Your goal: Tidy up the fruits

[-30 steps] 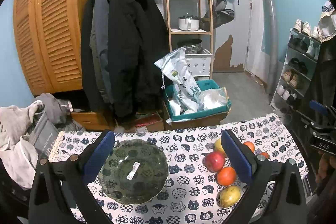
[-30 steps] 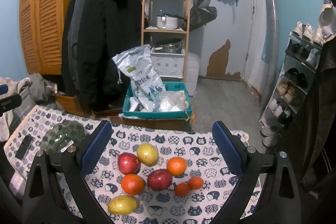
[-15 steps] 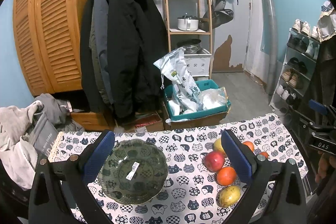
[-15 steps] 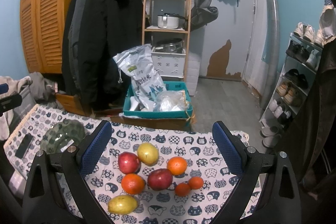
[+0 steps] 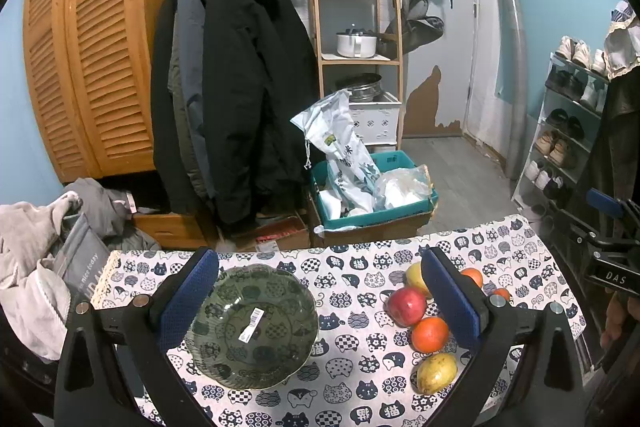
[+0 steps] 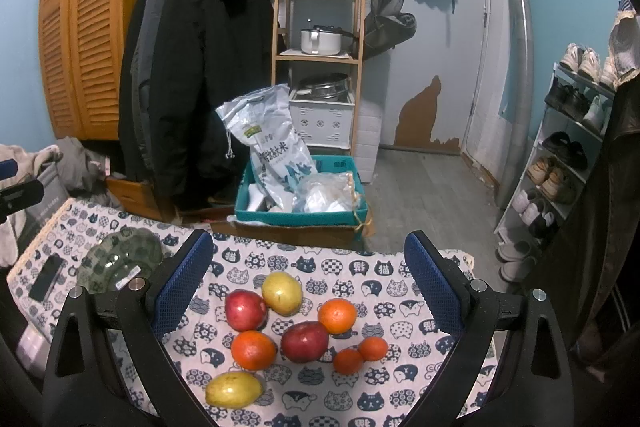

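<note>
A dark green glass bowl (image 5: 253,327) with a white sticker sits empty on the cat-print tablecloth (image 5: 352,375), framed by my open left gripper (image 5: 320,287). To its right lie a red apple (image 5: 406,305), an orange (image 5: 430,334) and a yellow pear (image 5: 437,373). My right gripper (image 6: 308,279) hangs open above the fruit cluster: two red apples (image 6: 245,309) (image 6: 305,341), two yellow pears (image 6: 281,292) (image 6: 233,389), two oranges (image 6: 253,349) (image 6: 337,315) and two small tangerines (image 6: 372,348). The bowl (image 6: 120,259) lies far left there.
A black phone (image 6: 45,277) lies at the cloth's left end. Behind the table stand a teal crate (image 6: 300,211) with bags, hanging coats (image 5: 236,99), a wooden shelf and a shoe rack (image 6: 568,155). Grey clothes (image 5: 36,259) pile at the left.
Both grippers stay open and almost still. The left view has shifted only slightly; fruit and bowl rest where they were.
</note>
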The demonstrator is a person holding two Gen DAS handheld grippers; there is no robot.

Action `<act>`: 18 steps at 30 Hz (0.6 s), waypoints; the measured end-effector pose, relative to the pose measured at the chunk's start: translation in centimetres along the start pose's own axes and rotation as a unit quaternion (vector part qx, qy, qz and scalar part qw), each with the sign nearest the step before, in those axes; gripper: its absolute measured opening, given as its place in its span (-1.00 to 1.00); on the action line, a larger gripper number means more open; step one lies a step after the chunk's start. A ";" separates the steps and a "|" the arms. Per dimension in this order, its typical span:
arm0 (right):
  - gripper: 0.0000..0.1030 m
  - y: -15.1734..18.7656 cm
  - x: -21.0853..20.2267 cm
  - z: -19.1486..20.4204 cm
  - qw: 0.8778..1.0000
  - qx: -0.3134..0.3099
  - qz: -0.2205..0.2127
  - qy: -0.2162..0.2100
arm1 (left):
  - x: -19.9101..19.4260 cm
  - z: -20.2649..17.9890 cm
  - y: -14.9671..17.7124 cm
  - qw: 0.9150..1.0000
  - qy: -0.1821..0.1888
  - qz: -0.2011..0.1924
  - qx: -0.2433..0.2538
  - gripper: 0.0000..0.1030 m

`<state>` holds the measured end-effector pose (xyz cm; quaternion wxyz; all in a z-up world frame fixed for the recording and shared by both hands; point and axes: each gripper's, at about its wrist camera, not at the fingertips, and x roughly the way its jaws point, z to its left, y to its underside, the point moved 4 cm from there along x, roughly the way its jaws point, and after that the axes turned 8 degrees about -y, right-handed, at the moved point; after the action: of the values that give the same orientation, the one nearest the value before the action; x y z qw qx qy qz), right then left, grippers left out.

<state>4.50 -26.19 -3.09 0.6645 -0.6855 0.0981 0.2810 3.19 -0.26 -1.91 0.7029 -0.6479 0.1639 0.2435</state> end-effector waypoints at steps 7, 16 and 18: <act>0.84 0.0 0.0 0.0 1.000 -0.001 0.001 0.001 | 0.0 0.0 0.0 1.000 0.000 0.000 0.001 0.99; 0.84 0.0 0.0 0.1 1.000 -0.001 0.000 0.001 | 0.0 -0.1 0.1 1.000 0.001 0.001 0.000 0.98; 0.84 0.0 0.0 0.1 1.000 -0.001 0.001 0.000 | 0.0 -0.1 0.1 1.000 0.001 0.001 0.001 0.99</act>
<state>4.50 -26.09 -3.06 0.6637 -0.6861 0.0986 0.2813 3.17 -0.34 -1.96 0.7034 -0.6471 0.1651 0.2432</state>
